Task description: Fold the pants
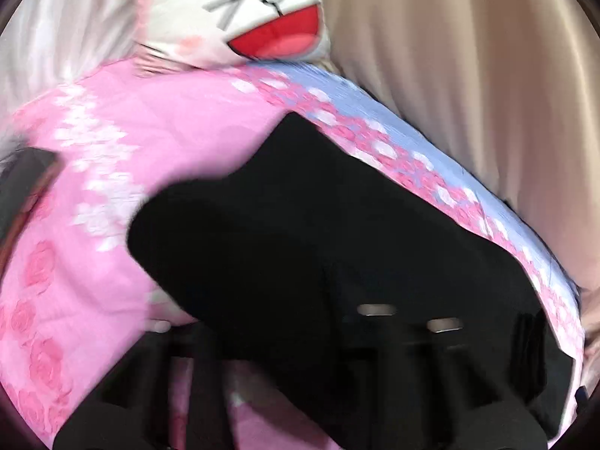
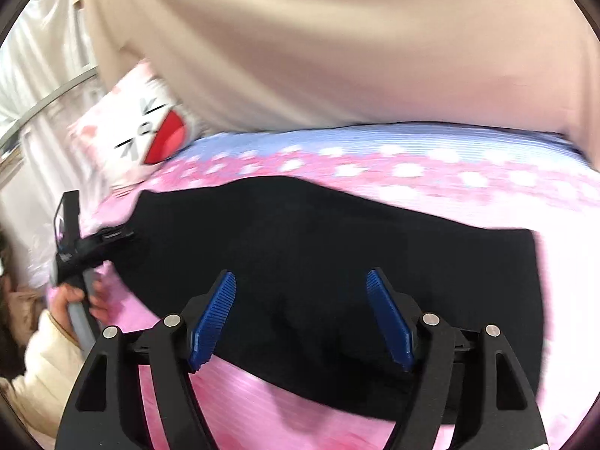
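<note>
Black pants laid flat on bed. Right gripper fingers spread apart above pants. Left gripper fingers hidden in black cloth; closure cannot be told.

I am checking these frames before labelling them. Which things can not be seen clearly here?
- Left gripper, left wrist view: its fingertips are lost against the black pants, so a grip cannot be confirmed.
- Pants, both views: motion blur and flat black hide the folds and layers.
- Left gripper, right wrist view: small and blurred at the pants' edge.
- Right gripper: plainly open above the pants; contact unclear.
</note>
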{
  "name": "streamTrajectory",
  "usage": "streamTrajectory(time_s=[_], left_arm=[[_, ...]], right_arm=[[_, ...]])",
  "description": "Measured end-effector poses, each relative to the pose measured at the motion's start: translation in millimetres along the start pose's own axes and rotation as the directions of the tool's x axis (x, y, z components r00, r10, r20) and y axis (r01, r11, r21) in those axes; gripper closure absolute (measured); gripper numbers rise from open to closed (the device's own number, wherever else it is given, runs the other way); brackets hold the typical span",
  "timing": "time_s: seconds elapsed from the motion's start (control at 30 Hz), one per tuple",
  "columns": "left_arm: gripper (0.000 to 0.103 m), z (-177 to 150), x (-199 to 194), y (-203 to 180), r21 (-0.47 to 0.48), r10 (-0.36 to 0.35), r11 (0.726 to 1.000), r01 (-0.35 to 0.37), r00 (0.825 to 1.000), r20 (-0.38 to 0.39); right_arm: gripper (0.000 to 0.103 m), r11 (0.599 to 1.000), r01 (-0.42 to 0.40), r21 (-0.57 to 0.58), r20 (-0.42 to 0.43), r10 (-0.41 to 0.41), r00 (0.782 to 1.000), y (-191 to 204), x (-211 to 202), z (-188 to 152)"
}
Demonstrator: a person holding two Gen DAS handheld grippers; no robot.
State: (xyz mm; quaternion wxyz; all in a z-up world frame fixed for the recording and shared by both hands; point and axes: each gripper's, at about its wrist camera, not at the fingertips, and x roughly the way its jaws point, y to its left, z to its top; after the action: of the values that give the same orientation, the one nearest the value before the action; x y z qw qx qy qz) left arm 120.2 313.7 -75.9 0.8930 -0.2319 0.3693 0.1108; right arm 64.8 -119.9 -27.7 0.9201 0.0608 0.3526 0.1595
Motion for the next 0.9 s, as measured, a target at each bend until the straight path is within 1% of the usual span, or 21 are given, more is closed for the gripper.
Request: streamTrajectory(time_s=[0.07,0.13,0.17,0.2,0.27,0.3,0.37,0.4,0.47,0.5,0.57,0.6,0.63,0.67,0.7,0.73,0.77,0.8,0.87,0.9], left_arm=[[0.084,5,-10,-18,0.044,-0.002,0.999,0.001,1.0,0.031],[0.085,7,-37,-53,0.142,-0.024,0.99,0.009,0.994,0.102],[0.085,6,-51,-72,0.181,-0.049,0.983,0.025,0.99,0.13],[0.085,3,-68,-98,0.238,-0.097,0.97,0.059,0.983,0.153],[0.084,-7,-93,-143,0.33,-0.192,0.935,0.13,0.968,0.161],[0.084,-17,-108,-170,0.385,-0.251,0.906,0.176,0.956,0.153],[0.084,-43,-124,-215,0.477,-0.331,0.845,0.242,0.937,0.11],[0.083,-65,-129,-242,0.523,-0.371,0.804,0.283,0.926,0.069],[0.078,-101,-125,-277,0.589,-0.398,0.738,0.33,0.917,-0.015],[0.074,-128,-113,-296,0.617,-0.374,0.711,0.338,0.924,-0.076],[0.072,-166,-88,-316,0.641,-0.31,0.684,0.349,0.934,-0.177],[0.069,-188,-73,-320,0.65,-0.242,0.685,0.329,0.944,-0.223],[0.064,-198,-66,-320,0.655,-0.205,0.69,0.308,0.951,-0.231],[0.059,-203,-65,-318,0.656,-0.201,0.695,0.294,0.956,-0.216],[0.043,-204,-73,-314,0.654,-0.227,0.695,0.3,0.954,-0.197],[0.02,-201,-82,-310,0.648,-0.245,0.698,0.305,0.952,-0.184],[0.009,-197,-91,-305,0.638,-0.259,0.708,0.304,0.952,-0.166],[0.005,-190,-105,-298,0.622,-0.298,0.715,0.318,0.944,-0.139],[0.005,-183,-126,-290,0.616,-0.355,0.707,0.349,0.927,-0.118],[0.005,-180,-138,-288,0.623,-0.358,0.705,0.34,0.928,-0.101]], right_arm=[[0.029,0.998,0.045,0.043,0.012,-0.046,0.999,-24,-17,-10],[0.028,0.994,0.068,0.091,0.025,-0.07,0.997,-47,-31,-21],[0.028,0.991,0.072,0.116,0.025,-0.075,0.997,-57,-34,-26],[0.028,0.988,0.073,0.135,0.024,-0.077,0.997,-65,-35,-30],[0.028,0.979,0.076,0.191,0.027,-0.082,0.996,-86,-39,-37],[0.028,0.974,0.067,0.218,0.029,-0.075,0.997,-94,-42,-41],[0.028,0.961,0.033,0.276,0.041,-0.046,0.998,-111,-48,-47],[0.028,0.956,0.025,0.293,0.046,-0.04,0.998,-118,-51,-50],[0.028,0.953,0.038,0.302,0.049,-0.055,0.997,-126,-57,-55],[0.028,0.952,0.05,0.303,0.046,-0.067,0.997,-130,-60,-58],[0.028,0.947,0.063,0.315,0.044,-0.081,0.996,-139,-68,-64],[0.028,0.943,0.066,0.325,0.046,-0.086,0.995,-143,-72,-66],[0.028,0.939,0.07,0.336,0.05,-0.093,0.994,-149,-78,-69],[0.027,0.938,0.074,0.34,0.052,-0.098,0.994,-151,-81,-70],[0.027,0.936,0.079,0.342,0.052,-0.103,0.993,-154,-84,-71],[0.027,0.936,0.081,0.343,0.052,-0.105,0.993,-155,-85,-71],[0.027,0.936,0.075,0.344,0.051,-0.099,0.994,-157,-86,-71],[0.027,0.936,0.06,0.347,0.054,-0.084,0.995,-158,-85,-70],[0.027,0.935,-0.004,0.354,0.07,-0.022,0.997,-157,-82,-64],[0.027,0.932,-0.047,0.36,0.077,0.021,0.997,-155,-78,-59]])
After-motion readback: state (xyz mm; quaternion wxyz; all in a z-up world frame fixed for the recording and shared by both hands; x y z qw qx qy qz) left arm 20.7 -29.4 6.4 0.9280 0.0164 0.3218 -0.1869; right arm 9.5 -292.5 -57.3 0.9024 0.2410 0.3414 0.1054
